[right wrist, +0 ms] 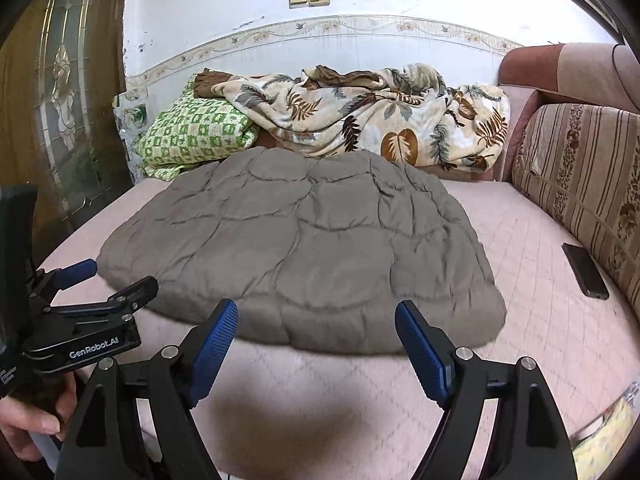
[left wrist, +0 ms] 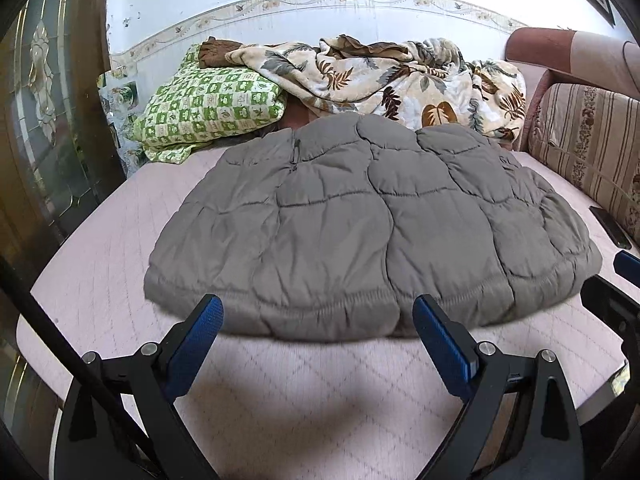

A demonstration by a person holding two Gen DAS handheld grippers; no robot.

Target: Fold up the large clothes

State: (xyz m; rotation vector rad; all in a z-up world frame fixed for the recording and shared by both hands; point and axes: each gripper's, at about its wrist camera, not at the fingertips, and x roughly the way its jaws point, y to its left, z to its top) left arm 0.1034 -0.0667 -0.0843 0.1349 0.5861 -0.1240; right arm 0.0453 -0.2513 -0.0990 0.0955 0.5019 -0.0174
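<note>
On the pink quilted bed (left wrist: 100, 248), from left: a green-and-white checked pillow (left wrist: 208, 108) lay at the far left by the wall, with a leaf-printed cream fleece blanket (left wrist: 384, 76) heaped beside it. The grey quilted padded garment (left wrist: 360, 228), the task's thing, lay in the middle of the bed as a compact, roughly rectangular pad, its elastic hem toward the cameras; no sleeves showed. Such a shape would fit either a garment spread back-up for folding or one already folded in, so the stage could not be settled. The left gripper (left wrist: 318, 340) hovered just short of the hem, jaws wide apart and holding nothing; the right gripper (right wrist: 316, 340) stood likewise, empty and spread. Any further fold would call for both grippers to take hold of one edge together. At right, a dark flat phone (right wrist: 586, 272) lay near the striped floral sofa cushion (right wrist: 592, 184), apart from the garment. The blanket touched the garment's far edge.
</note>
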